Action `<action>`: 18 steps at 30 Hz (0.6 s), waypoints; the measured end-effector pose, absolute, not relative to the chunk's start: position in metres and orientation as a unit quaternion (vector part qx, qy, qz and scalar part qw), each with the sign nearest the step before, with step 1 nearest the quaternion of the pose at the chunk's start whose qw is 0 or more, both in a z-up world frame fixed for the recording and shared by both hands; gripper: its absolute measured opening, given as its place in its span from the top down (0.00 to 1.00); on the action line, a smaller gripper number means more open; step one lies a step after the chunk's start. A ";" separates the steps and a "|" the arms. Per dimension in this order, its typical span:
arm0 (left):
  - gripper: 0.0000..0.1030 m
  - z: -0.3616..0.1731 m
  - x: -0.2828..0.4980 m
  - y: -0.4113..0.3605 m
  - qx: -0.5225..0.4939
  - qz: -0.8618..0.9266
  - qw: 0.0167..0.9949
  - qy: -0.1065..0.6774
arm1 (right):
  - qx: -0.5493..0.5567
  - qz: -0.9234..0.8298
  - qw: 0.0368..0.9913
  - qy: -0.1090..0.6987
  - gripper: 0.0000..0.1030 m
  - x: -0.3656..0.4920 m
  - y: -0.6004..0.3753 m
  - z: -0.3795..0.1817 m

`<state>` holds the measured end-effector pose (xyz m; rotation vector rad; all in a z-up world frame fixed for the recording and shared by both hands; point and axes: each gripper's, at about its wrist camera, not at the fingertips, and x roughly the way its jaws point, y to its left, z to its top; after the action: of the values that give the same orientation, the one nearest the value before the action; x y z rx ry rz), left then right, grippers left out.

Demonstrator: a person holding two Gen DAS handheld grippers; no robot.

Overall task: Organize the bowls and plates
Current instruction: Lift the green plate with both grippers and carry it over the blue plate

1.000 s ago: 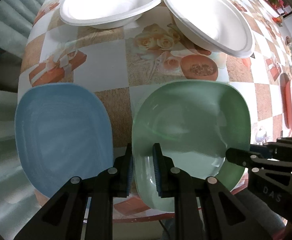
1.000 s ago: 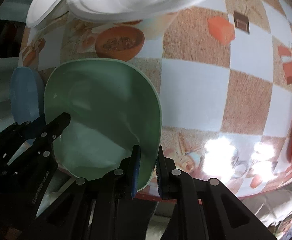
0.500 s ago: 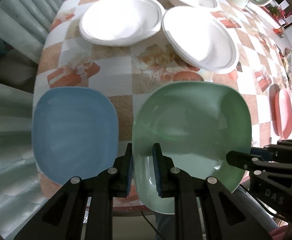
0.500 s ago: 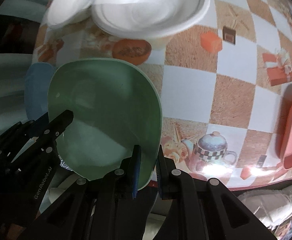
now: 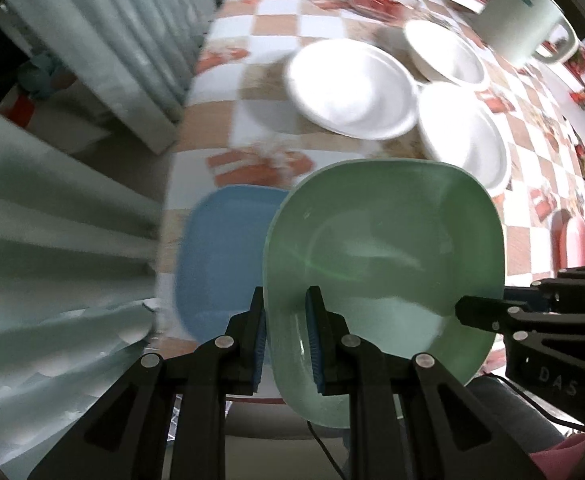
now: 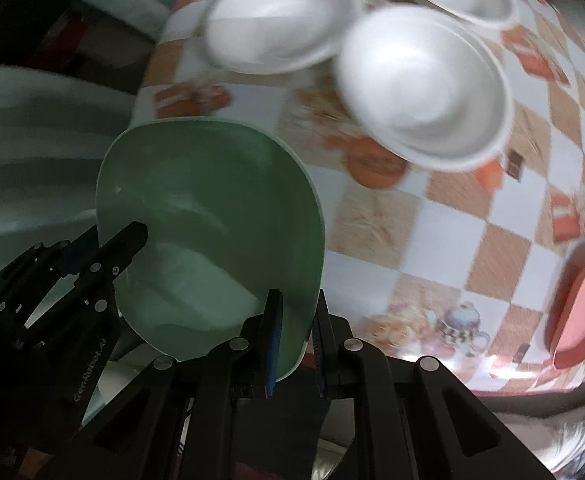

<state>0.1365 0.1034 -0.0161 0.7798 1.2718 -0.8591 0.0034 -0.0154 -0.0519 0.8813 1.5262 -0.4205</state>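
Beyond my grippers, a glossy checkered tablecloth (image 5: 228,92) carries three round white foam plates (image 5: 352,88). Between both tools I hold the smooth, square-rounded green plate (image 5: 384,248) off the table, overlapping the blue plate (image 5: 220,264) to its left. My left gripper (image 5: 286,336), lettered "GenRobot.AI", and right gripper (image 6: 296,332), marked "DAS", each pinch its rim.

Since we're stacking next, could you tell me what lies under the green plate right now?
In the left wrist view, the green plate, held by both tools, overlaps the blue plate's right edge. The tablecloth beneath is otherwise hidden.
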 end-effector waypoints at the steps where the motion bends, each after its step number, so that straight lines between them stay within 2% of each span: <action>1: 0.81 -0.016 0.140 0.106 0.343 -0.375 0.655 0.559 | 0.379 -0.177 0.619 0.664 0.84 0.009 -0.013 -0.052; 10: 0.81 -0.016 0.181 0.122 0.356 -0.347 0.673 0.548 | 0.366 -0.146 0.623 0.676 0.84 0.060 0.007 -0.053; 18: 0.81 -0.038 0.190 0.122 0.371 -0.335 0.664 0.557 | 0.370 -0.144 0.608 0.687 0.84 0.068 0.017 -0.069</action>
<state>0.1904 0.1225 -0.0376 0.8376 1.2576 -0.7579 0.0679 0.0172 -0.0689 0.8553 1.5874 -0.3329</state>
